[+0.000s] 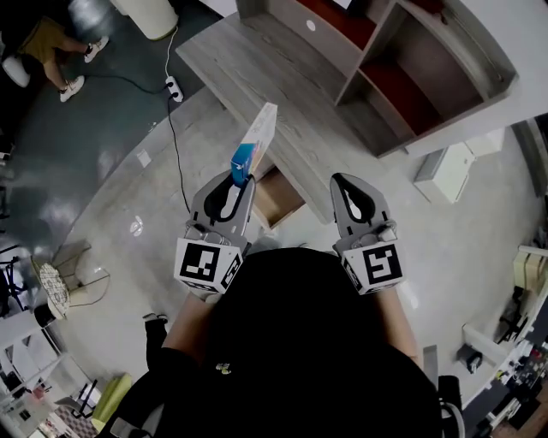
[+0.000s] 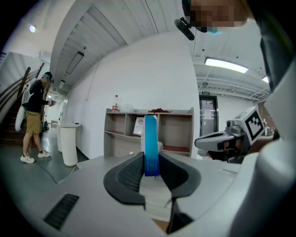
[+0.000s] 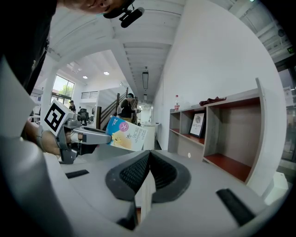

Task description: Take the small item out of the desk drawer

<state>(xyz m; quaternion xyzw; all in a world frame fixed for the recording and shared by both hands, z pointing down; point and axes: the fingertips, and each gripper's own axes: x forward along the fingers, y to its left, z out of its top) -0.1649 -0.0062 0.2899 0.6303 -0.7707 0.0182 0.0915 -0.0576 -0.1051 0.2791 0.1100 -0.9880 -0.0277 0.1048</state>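
My left gripper [image 1: 241, 180] is shut on a thin, flat box [image 1: 259, 139], blue and white, which stands on edge and points away from me above the open wooden drawer [image 1: 276, 199]. In the left gripper view the box's blue edge [image 2: 151, 144] sits clamped between the dark ribbed pads [image 2: 128, 175]. My right gripper [image 1: 342, 181] hovers beside it on the right, jaws closed together with nothing between them [image 3: 149, 156]. From the right gripper view the box [image 3: 127, 134] shows its printed face, held by the left gripper [image 3: 88, 136]. The grey desk [image 1: 257, 68] lies ahead.
A shelf unit [image 1: 411, 77] with red-lined compartments stands on the desk's far right. A power strip [image 1: 174, 88] and its cable lie on the floor at the left, near a white bin [image 1: 154, 13]. A person [image 1: 51, 43] stands far left. A white box [image 1: 447, 171] sits right.
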